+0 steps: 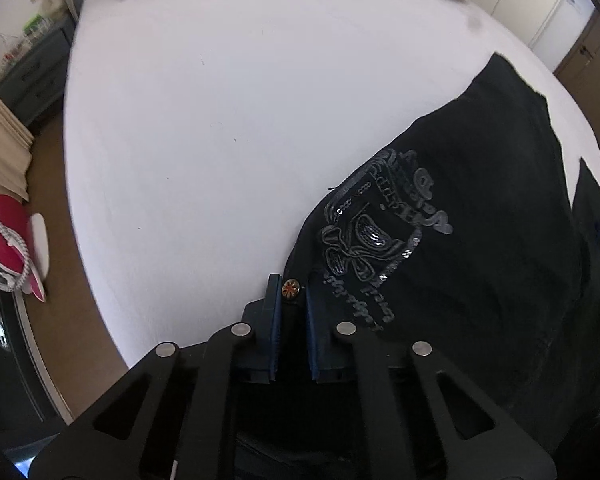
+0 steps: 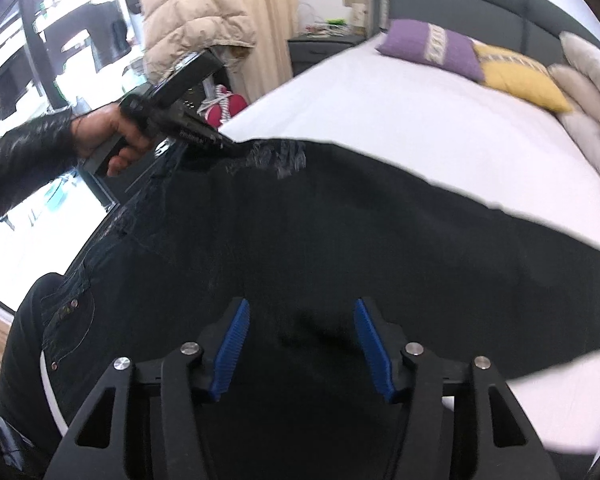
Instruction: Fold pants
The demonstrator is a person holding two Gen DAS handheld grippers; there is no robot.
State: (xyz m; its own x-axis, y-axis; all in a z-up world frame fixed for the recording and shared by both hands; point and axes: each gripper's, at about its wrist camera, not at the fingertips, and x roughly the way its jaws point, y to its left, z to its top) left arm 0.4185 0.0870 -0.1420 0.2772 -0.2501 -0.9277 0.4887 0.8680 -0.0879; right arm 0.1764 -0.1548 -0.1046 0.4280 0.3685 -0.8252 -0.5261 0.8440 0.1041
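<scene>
A bedroom in a home — a wide bed with a white sheet fills most of both views, backed by a grey padded headboard at upper right. Purple and yellow cushions lie against it. A dark nightstand cluttered with small items stands beside beige curtains, and a puffy beige jacket hangs at upper left — household things.

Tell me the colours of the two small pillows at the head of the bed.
One pillow is purple, the other mustard yellow; the right wrist view shows both best.
</scene>
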